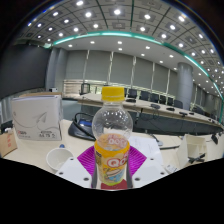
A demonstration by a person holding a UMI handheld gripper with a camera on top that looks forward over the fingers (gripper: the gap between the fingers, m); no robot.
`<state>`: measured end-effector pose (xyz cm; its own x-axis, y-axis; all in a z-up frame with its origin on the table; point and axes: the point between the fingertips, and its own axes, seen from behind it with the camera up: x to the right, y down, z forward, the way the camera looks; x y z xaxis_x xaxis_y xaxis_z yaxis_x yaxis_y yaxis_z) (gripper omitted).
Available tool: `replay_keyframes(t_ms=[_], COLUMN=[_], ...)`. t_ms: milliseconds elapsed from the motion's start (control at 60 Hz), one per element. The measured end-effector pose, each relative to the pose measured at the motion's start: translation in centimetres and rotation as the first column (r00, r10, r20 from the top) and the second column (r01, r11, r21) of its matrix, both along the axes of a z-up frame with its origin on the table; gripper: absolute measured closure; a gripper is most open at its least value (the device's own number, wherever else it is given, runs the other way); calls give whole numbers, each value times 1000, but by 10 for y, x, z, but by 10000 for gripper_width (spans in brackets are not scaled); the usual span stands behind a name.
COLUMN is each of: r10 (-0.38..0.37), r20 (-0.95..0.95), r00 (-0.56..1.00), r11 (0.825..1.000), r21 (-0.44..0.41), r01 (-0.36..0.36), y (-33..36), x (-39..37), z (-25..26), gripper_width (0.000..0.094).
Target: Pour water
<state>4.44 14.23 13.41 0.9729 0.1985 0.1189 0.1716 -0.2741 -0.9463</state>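
Observation:
A clear plastic bottle [112,135] with a yellow cap, an orange drink in its lower half and a pink-and-yellow label stands upright between my gripper's [112,160] two fingers. The magenta pads [82,158] press against the bottle's label on both sides, so the gripper is shut on it. A small white cup [60,158] stands on the table just left of the fingers. Another white cup [196,146] stands further off to the right.
A white box [37,117] with red print stands at the left on the pale table [40,150]. A long conference table [160,107] with dark chairs runs behind, in front of windows with blinds.

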Motion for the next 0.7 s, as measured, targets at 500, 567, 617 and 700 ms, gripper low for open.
replay_keyframes(t_ms=[500,567,617,700], r10=[-56,-62,-72,-99], r20=[-95,-111,-117,-109], r00=[994,992,990,989], r11=[995,991,989,983], r21=[-81,-122,-136,-164], r01=[49,48,55,80], y=[-8,-16,-24,-48], x=[29,28,30,34], z=[-73,-75,-71,-56], gripper_width=[376,189,64,80])
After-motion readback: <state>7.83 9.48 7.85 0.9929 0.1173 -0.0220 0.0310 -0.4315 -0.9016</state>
